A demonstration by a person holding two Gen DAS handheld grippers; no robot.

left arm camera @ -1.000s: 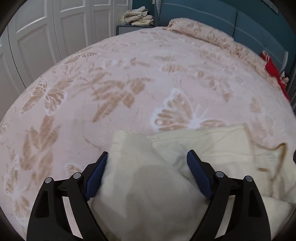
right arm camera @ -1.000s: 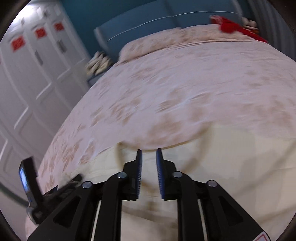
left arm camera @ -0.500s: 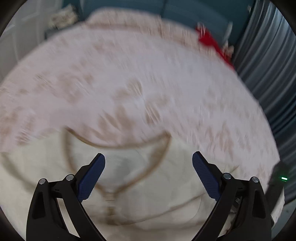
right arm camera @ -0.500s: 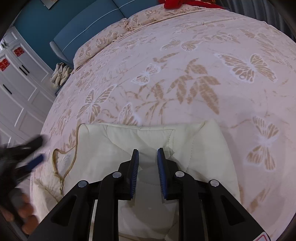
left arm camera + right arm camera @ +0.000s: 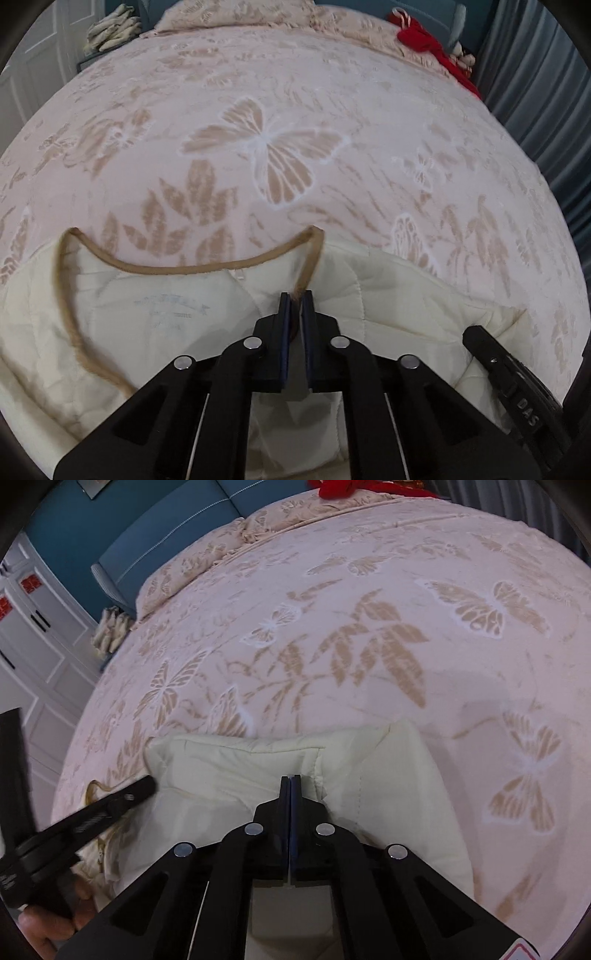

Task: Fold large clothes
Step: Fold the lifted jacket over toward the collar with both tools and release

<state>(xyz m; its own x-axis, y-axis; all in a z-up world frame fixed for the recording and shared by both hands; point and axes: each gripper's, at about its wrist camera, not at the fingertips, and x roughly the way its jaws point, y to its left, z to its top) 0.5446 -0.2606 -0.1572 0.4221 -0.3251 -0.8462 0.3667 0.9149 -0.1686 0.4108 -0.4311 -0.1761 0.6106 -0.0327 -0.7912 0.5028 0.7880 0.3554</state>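
A cream quilted garment with tan trim around its neckline lies on the near part of the bed. My left gripper is shut on the tan trim at the right side of the neckline. In the right wrist view the garment lies partly folded, a folded sleeve or side panel on top. My right gripper is shut just above the cloth; I cannot tell if it pinches any. The left gripper shows at left there, the right gripper's body at right in the left view.
The bed has a pink cover with tan butterflies and leaves. Pillows lie against a blue headboard. A red cloth sits at the far right corner. Folded pale cloths rest on a bedside stand. White wardrobe doors stand left.
My left gripper swung right to the neckline and closed on the tan trim. My right gripper closed fully and stayed over the folded garment.
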